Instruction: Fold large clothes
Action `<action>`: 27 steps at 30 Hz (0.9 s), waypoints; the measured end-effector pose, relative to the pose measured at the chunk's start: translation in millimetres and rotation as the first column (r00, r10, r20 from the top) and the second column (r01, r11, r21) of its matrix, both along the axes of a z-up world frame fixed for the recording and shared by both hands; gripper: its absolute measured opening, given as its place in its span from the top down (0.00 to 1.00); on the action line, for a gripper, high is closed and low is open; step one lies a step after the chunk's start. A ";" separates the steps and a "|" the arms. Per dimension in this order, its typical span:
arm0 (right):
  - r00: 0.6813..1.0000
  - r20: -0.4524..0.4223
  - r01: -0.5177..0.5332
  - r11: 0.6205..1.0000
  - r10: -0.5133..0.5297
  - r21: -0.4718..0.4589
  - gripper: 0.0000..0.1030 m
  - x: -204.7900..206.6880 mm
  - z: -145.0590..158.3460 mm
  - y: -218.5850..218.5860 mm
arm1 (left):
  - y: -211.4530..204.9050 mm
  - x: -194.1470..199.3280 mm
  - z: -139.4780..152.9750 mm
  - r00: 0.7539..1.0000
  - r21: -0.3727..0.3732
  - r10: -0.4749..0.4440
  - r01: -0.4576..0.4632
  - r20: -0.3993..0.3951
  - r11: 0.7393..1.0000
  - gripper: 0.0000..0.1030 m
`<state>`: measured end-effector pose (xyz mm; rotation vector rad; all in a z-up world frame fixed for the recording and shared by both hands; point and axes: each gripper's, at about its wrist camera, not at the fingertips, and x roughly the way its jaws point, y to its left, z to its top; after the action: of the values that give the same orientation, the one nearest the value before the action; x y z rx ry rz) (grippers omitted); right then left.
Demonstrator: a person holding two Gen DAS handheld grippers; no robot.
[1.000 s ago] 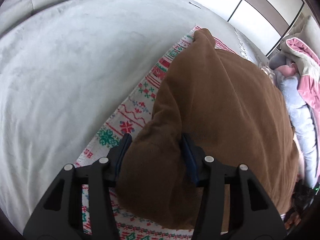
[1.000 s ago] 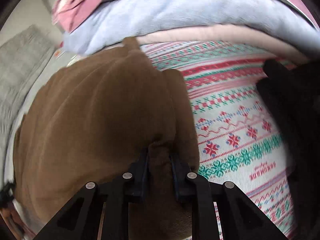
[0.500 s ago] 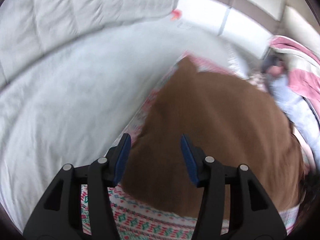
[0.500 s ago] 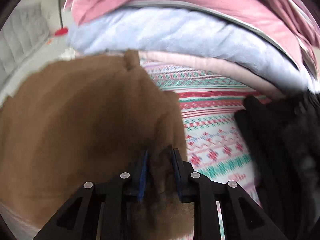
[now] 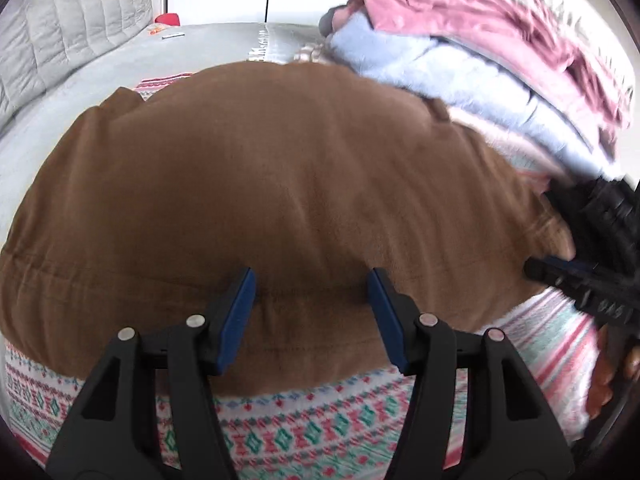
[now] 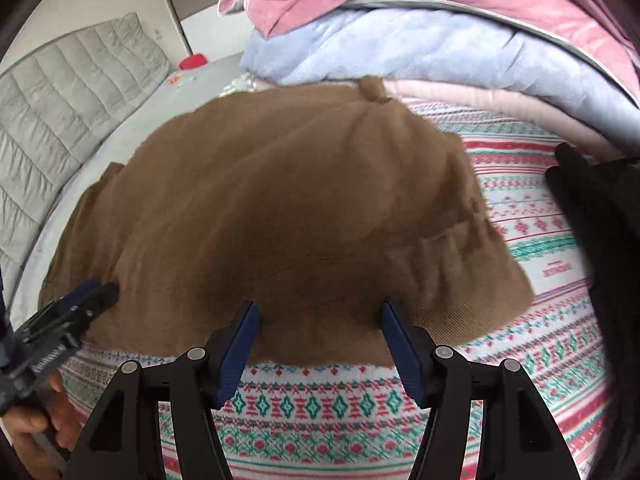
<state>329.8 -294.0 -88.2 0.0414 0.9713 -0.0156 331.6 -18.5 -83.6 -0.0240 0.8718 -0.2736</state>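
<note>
- Left gripper (image 5: 310, 312), left wrist view: jaws opening, blue pads standing apart at lower centre of frame, nothing clamped; brown cloth shows between and behind the pads but is not pressed by them.
- Brown garment (image 5: 280, 184): spread flat across the middle of the frame, long axis running left to right, near hem just above the pads. Lies directly ahead of and below the claw, on top of a patterned blanket (image 5: 304, 436) that shows along the bottom edge.
- Right gripper (image 5: 580, 284): enters at the right edge, beside the garment's right end, with a hand partly visible below it at lower right.
- Stack of folded bedding (image 5: 460, 60) at upper right, touching the garment's far right corner; grey bed surface (image 5: 208, 48) at upper left.
- Right gripper (image 6: 316, 336), right wrist view: jaws opening, pads apart at lower centre, empty; garment hem released and lying just beyond the tips.
- Brown garment (image 6: 280, 216): fills centre frame, long axis left to right, ribbed right end reaching toward centre right over the patterned blanket (image 6: 540, 320).
- Left gripper (image 6: 76, 304): at left edge, tip at the garment's left end; hand (image 6: 32, 432) at lower left.
- Judgement for next move: near hem lies crosswise ahead of both claws, each nearer its own end; either end reachable for a further fold or smoothing.
</note>
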 end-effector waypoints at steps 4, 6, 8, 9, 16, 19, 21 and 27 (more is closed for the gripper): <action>0.998 -0.053 -0.028 0.999 0.026 -0.021 0.36 22.3 -17.8 2.2 | -13.8 2.8 -20.1 1.000 0.096 0.001 -0.002 0.011 0.995 0.40; 0.996 -0.089 -0.021 1.000 0.022 0.006 0.36 35.1 -32.3 -1.5 | -20.7 2.7 -22.0 1.000 0.126 0.005 -0.007 0.020 0.992 0.40; 0.996 -0.089 -0.023 1.000 0.024 0.017 0.36 41.1 -37.3 -3.9 | -16.7 4.5 -22.5 1.000 0.106 0.008 -0.008 0.005 0.994 0.40; 0.996 -0.087 -0.028 1.000 0.028 0.006 0.36 41.5 -36.9 -2.0 | -13.3 5.0 -22.1 1.000 0.092 0.005 -0.004 -0.003 0.996 0.40; 0.999 0.018 0.037 0.994 -0.039 0.103 0.37 23.4 -5.6 -17.2 | -12.5 3.2 -22.3 1.000 0.095 0.004 -0.004 0.001 0.995 0.40; 0.998 -0.027 0.058 0.996 -0.056 0.074 0.36 31.0 -17.6 -21.9 | -12.5 4.1 -21.7 1.000 0.097 0.002 -0.002 -0.003 0.995 0.40; 0.996 -0.077 0.039 0.998 -0.036 0.046 0.36 42.9 -30.8 -16.3 | -13.1 4.2 -20.4 1.000 0.103 0.001 -0.001 -0.004 0.995 0.40; 0.996 -0.082 0.049 0.997 -0.044 0.055 0.35 53.6 -33.3 -13.6 | 10.2 23.1 8.2 0.997 -0.009 0.027 -0.027 -0.074 1.000 0.40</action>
<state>383.5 -307.6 -121.5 0.1165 1.0515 -0.0330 354.8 -8.3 -75.4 -0.0553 0.9435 -0.2527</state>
